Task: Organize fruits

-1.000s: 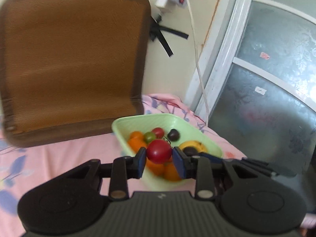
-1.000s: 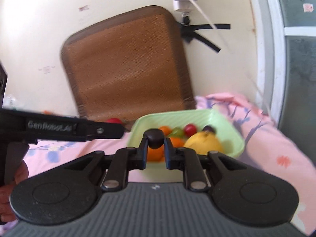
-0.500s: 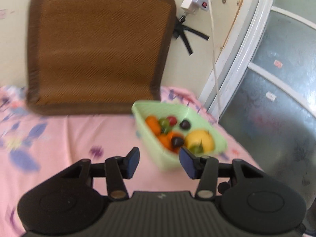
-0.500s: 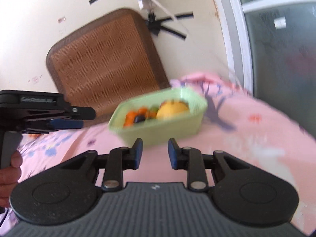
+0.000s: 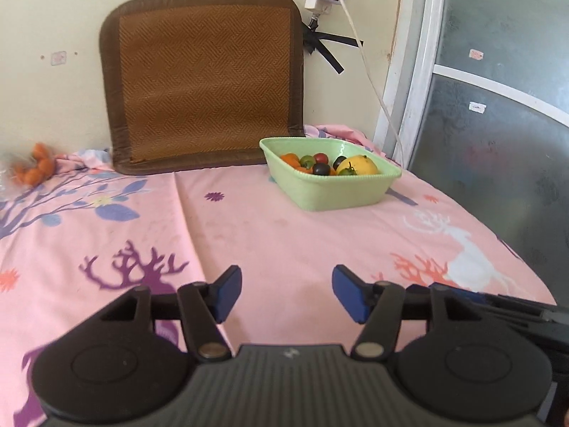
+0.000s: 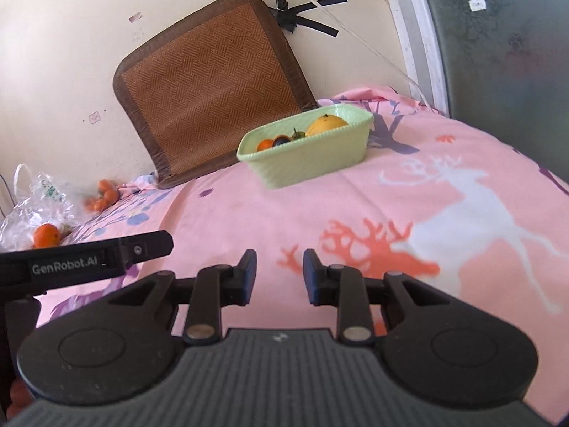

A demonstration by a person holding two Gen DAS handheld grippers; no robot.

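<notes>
1. My left gripper (image 5: 286, 293) hung over the pink bedsheet (image 5: 284, 242), its jaws opening with nothing between them, only bare cloth showing in the gap.
2. My right gripper (image 6: 278, 277) hung over the same sheet, its jaws a narrow way apart and holding nothing.
3. The green basket (image 5: 338, 192) stood on the sheet well ahead of both my grippers, near the far edge of the bed, apart from either pair of jaws.
4. Inside the basket lay the fruits: a large yellow fruit (image 5: 357, 165) at its right end, a dark plum (image 5: 321, 169) just left of that, small oranges (image 5: 291, 159) at its left end, and a green fruit (image 5: 306, 160) and a red fruit (image 5: 320, 157) toward its back wall.
5. A brown woven mat (image 5: 204, 82) leaned on the wall just behind and left of the basket.
6. Far left of the basket, at the bed's edge, loose oranges (image 6: 103, 197) lay beside a clear plastic bag (image 6: 35, 206), with one more orange (image 6: 46, 235) on the bag.
7. Right of the basket stood a frosted glass door (image 5: 498, 124), and a white cable (image 5: 366, 71) hung down the wall behind it.
</notes>
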